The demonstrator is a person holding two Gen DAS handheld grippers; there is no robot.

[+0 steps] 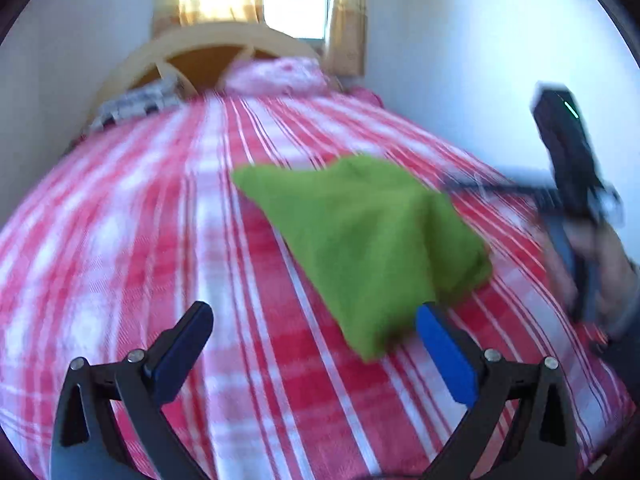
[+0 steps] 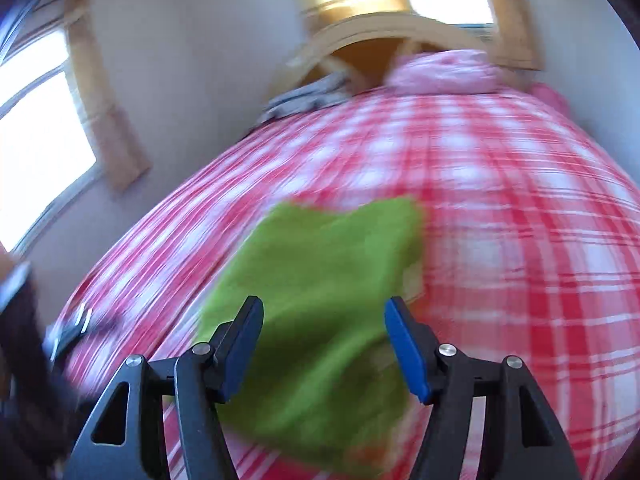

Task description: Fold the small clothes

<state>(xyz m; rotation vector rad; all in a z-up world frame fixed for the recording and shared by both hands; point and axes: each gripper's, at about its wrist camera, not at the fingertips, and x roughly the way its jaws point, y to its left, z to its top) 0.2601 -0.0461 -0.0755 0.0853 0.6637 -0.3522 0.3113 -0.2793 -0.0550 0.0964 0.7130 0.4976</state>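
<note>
Green garment (image 1: 360, 240) lies on the bed (image 1: 140, 220), on the red-and-white checked cover, already doubled into a compact, thick bundle. Edges not square; one corner juts toward the headboard (image 1: 208, 46). Both views motion-blurred, so layers are hard to count.

Left gripper (image 1: 314, 354): jaws spread wide, nothing between them, cloth just ahead of the right-side finger.

Right gripper (image 2: 324, 344): jaws apart, released; green cloth shows between the fingers but the pads do not press it.

Judgement: at least one fold looks done and the piece let go. Left to do, probably: a tidying or final fold. No other clothes clearly identifiable; a grey heap near the headboard is too blurred to tell.
</note>
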